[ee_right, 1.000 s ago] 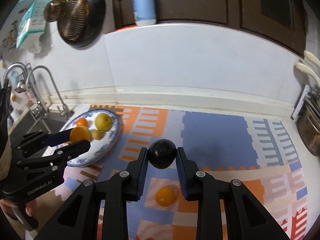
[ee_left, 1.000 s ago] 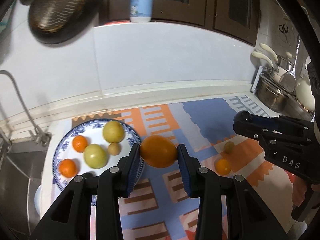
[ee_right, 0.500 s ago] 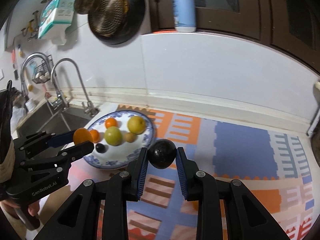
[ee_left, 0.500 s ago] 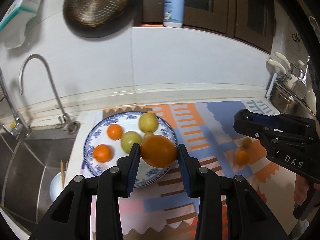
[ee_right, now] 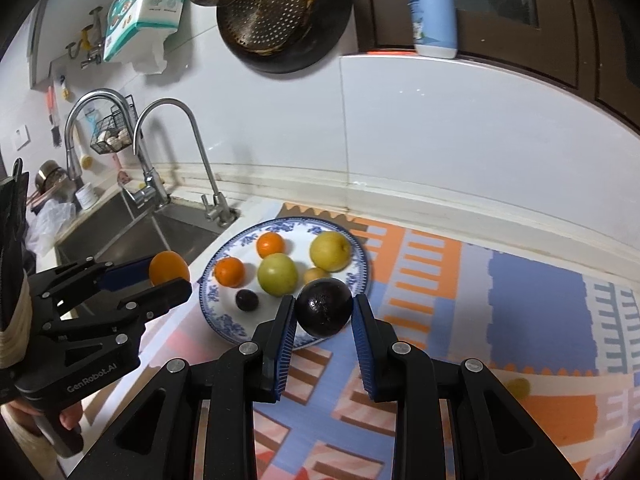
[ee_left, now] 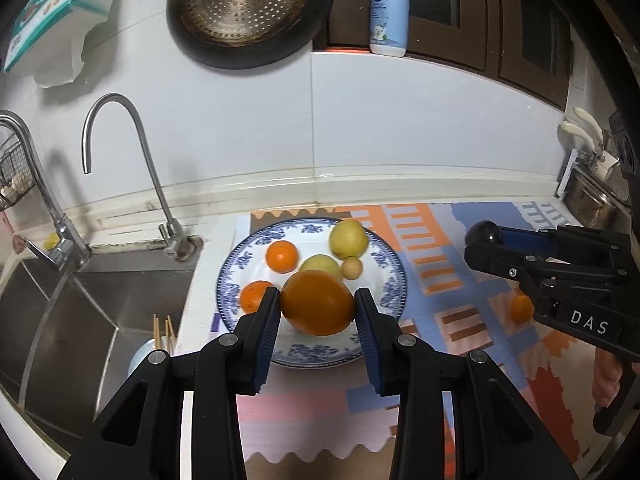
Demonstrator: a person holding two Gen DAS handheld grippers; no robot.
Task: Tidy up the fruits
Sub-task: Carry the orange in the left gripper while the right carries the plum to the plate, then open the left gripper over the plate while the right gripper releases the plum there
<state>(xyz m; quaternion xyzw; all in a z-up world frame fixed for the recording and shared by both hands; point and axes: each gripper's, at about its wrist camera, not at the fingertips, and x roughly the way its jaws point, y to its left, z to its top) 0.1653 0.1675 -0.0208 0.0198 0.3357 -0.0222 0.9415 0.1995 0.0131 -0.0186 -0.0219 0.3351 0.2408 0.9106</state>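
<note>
My left gripper (ee_left: 317, 312) is shut on a large orange (ee_left: 318, 303) and holds it above the near part of the blue-patterned plate (ee_left: 384, 292). The plate (ee_right: 362, 276) holds two small oranges (ee_right: 270, 244), a yellow fruit (ee_right: 330, 251), a green fruit (ee_right: 277, 273), a small tan fruit (ee_right: 314, 275) and a small dark plum (ee_right: 247, 300). My right gripper (ee_right: 323, 312) is shut on a dark avocado (ee_right: 324, 307) at the plate's near right rim. The left gripper with its orange also shows in the right wrist view (ee_right: 170, 276).
A steel sink (ee_left: 80, 308) and taps (ee_left: 160, 200) lie left of the plate. A small orange fruit (ee_left: 522, 309) and a yellowish one (ee_right: 518, 387) lie on the patterned mat (ee_right: 520, 300). A strainer pan (ee_left: 244, 4) and soap bottle (ee_left: 390, 8) are by the wall.
Both grippers have moved left with their fruit, from over the mat to over the plate. The sink and taps have come into view.
</note>
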